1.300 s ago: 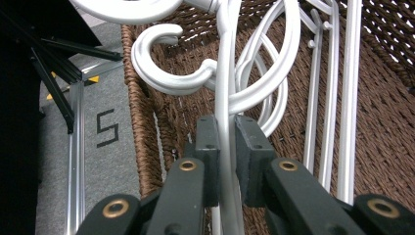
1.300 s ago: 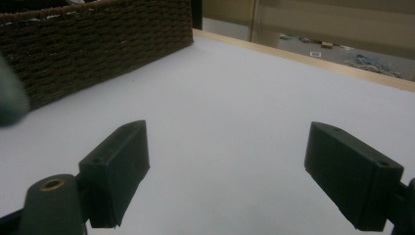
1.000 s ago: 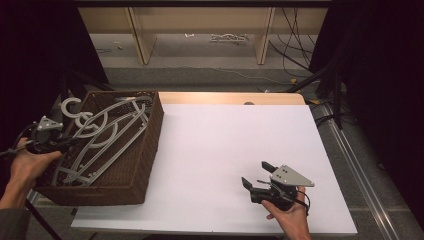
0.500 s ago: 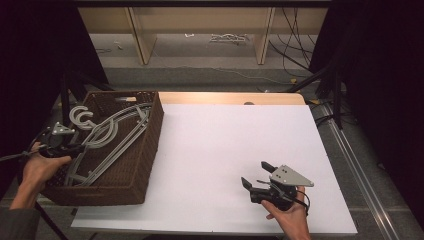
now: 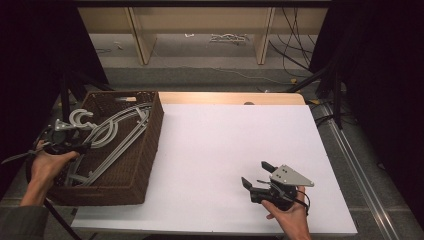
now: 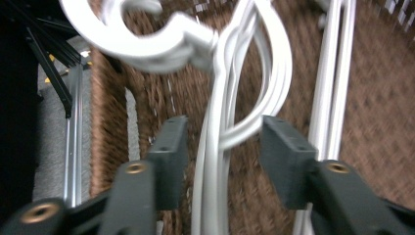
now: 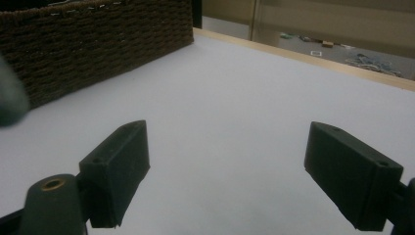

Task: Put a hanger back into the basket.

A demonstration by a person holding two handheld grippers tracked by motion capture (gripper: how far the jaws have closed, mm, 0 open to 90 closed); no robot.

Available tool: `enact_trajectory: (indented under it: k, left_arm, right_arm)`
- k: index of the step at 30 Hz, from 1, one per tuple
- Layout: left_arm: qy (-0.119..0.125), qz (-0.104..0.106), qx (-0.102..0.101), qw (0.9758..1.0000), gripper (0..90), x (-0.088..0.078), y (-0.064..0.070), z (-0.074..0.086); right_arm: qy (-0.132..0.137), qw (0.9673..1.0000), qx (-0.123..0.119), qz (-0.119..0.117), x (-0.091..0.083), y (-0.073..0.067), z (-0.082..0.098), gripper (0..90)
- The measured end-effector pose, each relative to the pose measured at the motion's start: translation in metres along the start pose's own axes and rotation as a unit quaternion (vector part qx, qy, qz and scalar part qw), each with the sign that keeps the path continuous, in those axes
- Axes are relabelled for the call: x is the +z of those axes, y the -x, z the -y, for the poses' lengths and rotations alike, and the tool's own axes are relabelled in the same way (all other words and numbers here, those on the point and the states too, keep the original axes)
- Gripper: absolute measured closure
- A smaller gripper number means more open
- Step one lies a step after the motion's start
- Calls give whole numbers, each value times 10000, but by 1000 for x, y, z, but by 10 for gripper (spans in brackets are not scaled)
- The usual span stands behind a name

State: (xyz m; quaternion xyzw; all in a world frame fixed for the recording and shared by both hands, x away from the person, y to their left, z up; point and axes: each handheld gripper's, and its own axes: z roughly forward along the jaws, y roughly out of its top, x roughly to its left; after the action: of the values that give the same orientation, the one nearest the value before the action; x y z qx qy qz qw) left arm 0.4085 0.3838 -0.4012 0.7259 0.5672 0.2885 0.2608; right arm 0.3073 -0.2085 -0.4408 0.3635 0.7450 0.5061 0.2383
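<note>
Looking across the white table [image 5: 235,150], the biggest thing on it is the brown wicker basket [image 5: 145,150] at the left edge, and inside it lies a bundle of white plastic hangers [image 5: 117,137], stacked flat along the basket floor with their hooks [image 5: 82,119] up at the far left corner. That's where the work is. The left gripper [image 5: 82,146] sits at the basket's left rim, and its jaws have just been opening: in the left gripper view the pads stand apart on either side of the hanger wires, with the hangers [image 6: 220,127] running between them but neither pad pressing. So that's a release, folks — hangers let go, resting in the basket.

Over on the near right, the right gripper [image 5: 256,176] rests low over bare table, jaws spread wide with nothing between them; its own view has the open white surface ahead and the basket [image 7: 98,44] wall off to the left.

My read on progress: the hangers look delivered into the basket, with none lying out on the table, so the putting-in part seems done. What's left appears to be backing the left gripper clear of the wires without snagging a hook.
</note>
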Motion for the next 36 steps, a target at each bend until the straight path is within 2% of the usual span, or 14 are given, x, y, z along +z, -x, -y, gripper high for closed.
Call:
enact_trajectory:
  k: [1, 2, 3, 5, 7, 11, 13, 14, 15, 21, 26, 30, 33, 36]
  left_arm:
    - [0, 0, 0, 10000, 475, 0, 0, 0]
    - [159, 61, -120, 9998, 457, -6, 3, -4]
    - [224, 73, -139, 9996, 443, -8, 4, -5]
    - [276, 89, -156, 9995, 433, -9, 6, -5]
    - [355, 182, -338, 9986, 391, -12, 8, -6]
    - [504, 232, -455, 9974, 360, -16, 11, -7]
    - [672, 391, -673, 9947, 356, -21, 13, -8]
    - [859, 587, -858, 9909, 352, -26, 15, -8]
    - [958, 672, -886, 9892, 340, -30, 20, -8]
    - [1125, 754, -896, 9867, 285, -36, 33, -12]
    - [1325, 910, -995, 9820, 255, -40, 47, -14]
    - [1395, 1021, -964, 9802, 216, -42, 60, -14]
    - [1513, 1187, -929, 9769, 193, -44, 73, -16]
    - [1557, 1250, -886, 9759, 187, -45, 79, -18]
  right_arm:
    - [0, 10000, 0, 0, 0, 0, 0, 177]
    - [-4, 10000, -4, 7, 0, 0, 0, 177]
    - [-14, 10000, -10, 6, 0, 0, 0, 178]
    - [-12, 10000, -11, -9, 0, 0, 0, 178]
    - [23, 10000, -30, 11, 0, 0, 0, 177]
    - [77, 9999, -82, 44, 0, 1, 0, 178]
    - [79, 10000, 22, -24, 1, 0, 0, 178]
    - [12, 10000, -12, 0, -1, 0, 0, 178]
    - [15, 10000, -13, 15, 0, 0, 0, 177]
    - [8, 10000, -7, -4, 0, -1, 0, 177]
    - [11, 10000, -12, -1, 0, 0, 0, 177]
    - [9, 10000, -14, -10, 0, 0, 0, 177]
    - [0, 10000, 2, -4, 0, 0, 0, 177]
    - [-5, 10000, 14, -18, -1, -1, 0, 177]
